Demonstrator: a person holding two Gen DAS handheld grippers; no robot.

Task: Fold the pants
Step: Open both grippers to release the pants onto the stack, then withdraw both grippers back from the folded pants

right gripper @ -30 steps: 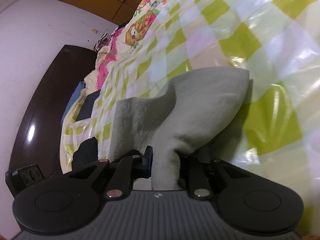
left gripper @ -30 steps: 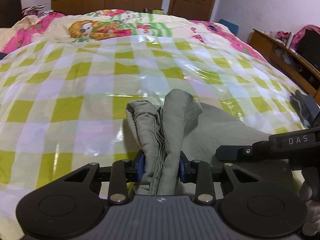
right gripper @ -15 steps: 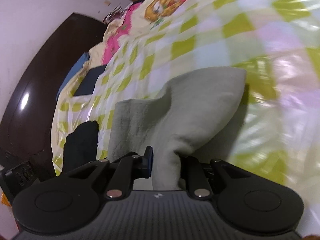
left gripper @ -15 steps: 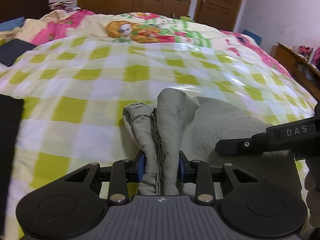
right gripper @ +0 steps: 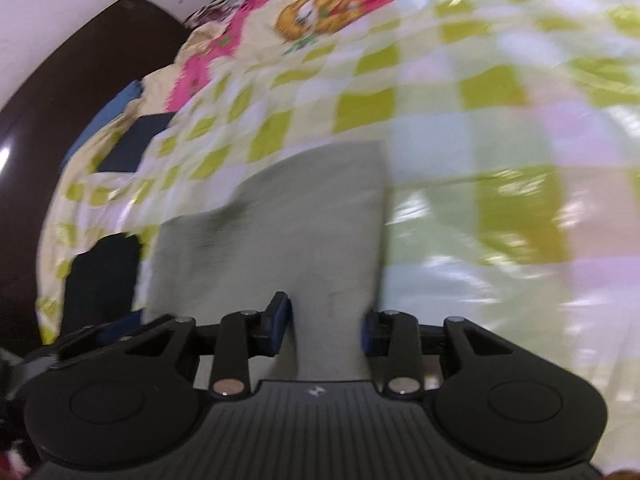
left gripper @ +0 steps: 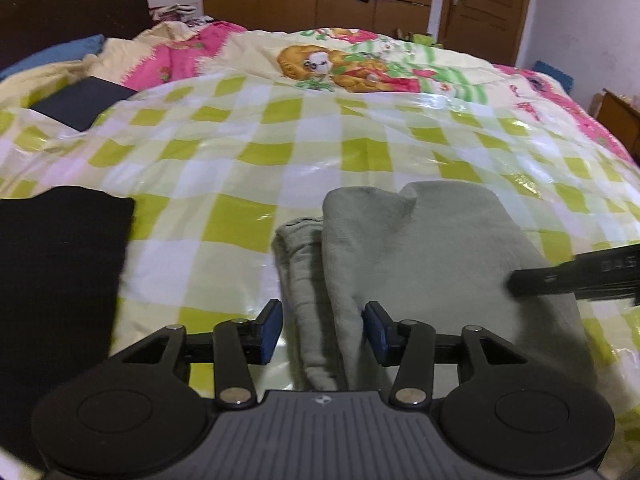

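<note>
While both claws stand spread, folded grey-green pants (left gripper: 436,248) lie on the bed (left gripper: 248,152), on its green-checked cover. Left claw (left gripper: 323,330): wide, cloth between its pads, unpinched. Right claw (right gripper: 325,326): wide, straddling the pants' edge. Black garment (left gripper: 56,272): beside the pants, apart.

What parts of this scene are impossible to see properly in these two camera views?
- Near end of the grey-green folded pants: left wrist view, hidden behind the left gripper.
- Pants fabric detail: right wrist view, motion blur.
- Black folded garment: left wrist view, cut off by the left edge.
- Right gripper: whether its pads touch the cloth, blurred.
</note>
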